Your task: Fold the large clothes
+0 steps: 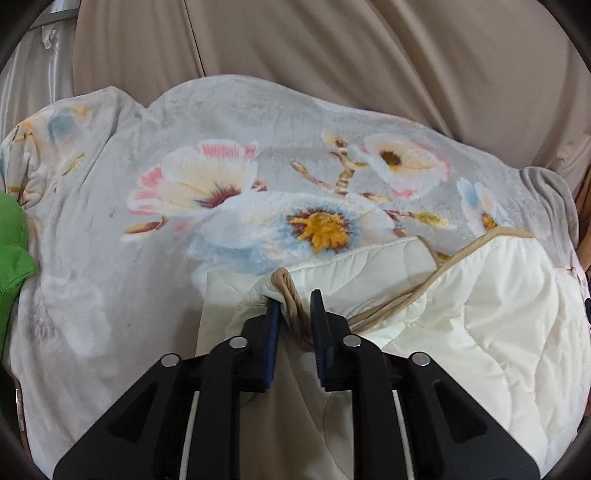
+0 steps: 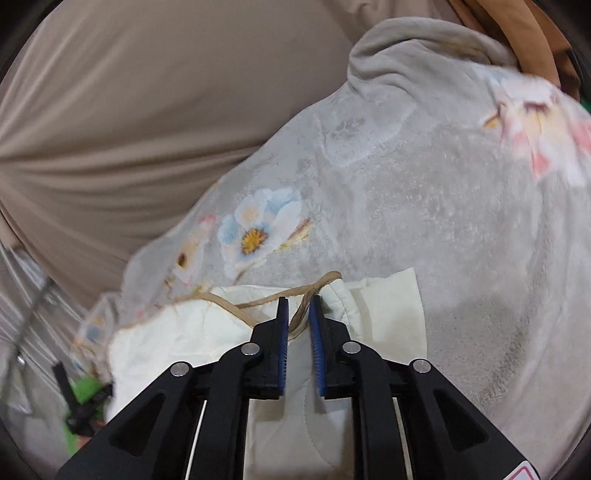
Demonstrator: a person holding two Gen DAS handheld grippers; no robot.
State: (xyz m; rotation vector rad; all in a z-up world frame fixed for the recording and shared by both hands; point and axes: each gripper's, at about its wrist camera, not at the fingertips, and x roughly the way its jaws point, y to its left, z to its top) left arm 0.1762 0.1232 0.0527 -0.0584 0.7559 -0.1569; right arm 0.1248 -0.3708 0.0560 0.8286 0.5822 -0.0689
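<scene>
A cream quilted blanket with tan piping lies bunched on a grey floral fleece blanket. My left gripper is shut on a gathered corner of the quilt's tan-edged hem, with folds of it between the blue pads. In the right wrist view my right gripper is shut on another tan-edged corner of the same cream quilt, over the floral fleece.
A beige sheet covers the surface behind. A green cloth lies at the left edge. Silvery fabric and a black clip on something green show low left in the right wrist view. A brown cloth lies top right.
</scene>
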